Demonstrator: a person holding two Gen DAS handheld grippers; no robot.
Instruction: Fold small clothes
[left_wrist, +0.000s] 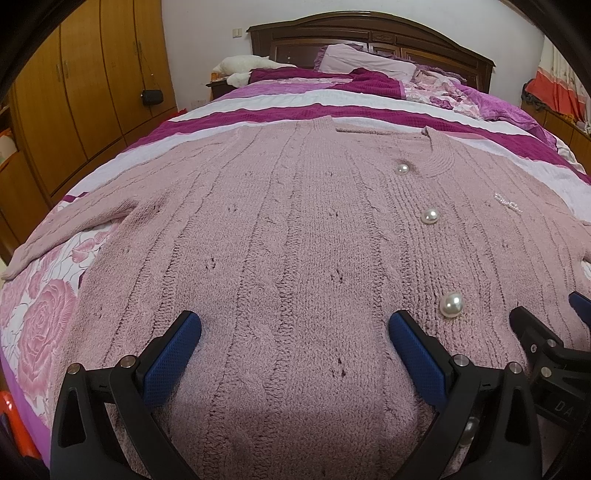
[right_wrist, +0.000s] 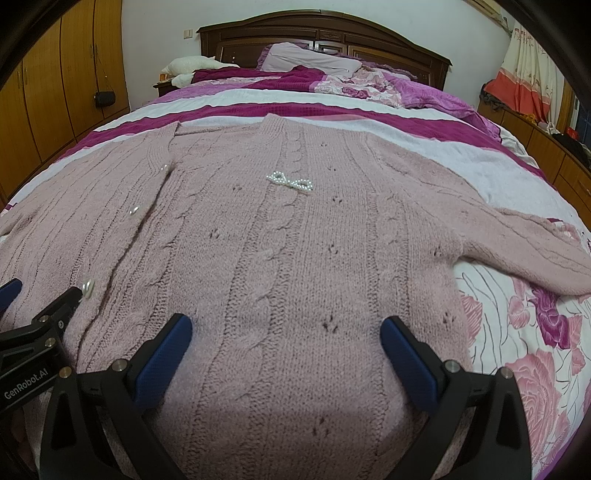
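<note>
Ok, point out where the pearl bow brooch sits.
In the right wrist view, the pearl bow brooch lies on the pink cardigan, on its upper chest, right of the pearl button placket.

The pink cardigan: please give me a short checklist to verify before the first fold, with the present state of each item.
1. Cardigan lies flat, front up: ok.
2. Left gripper open, holding nothing: ok.
3. Right gripper open, holding nothing: ok.
4. Both sleeves spread outward, left sleeve and right sleeve: ok.
5. All pearl buttons fastened: cannot tell.
6. Hem edge within reach: cannot tell, hidden below the fingers.
</note>
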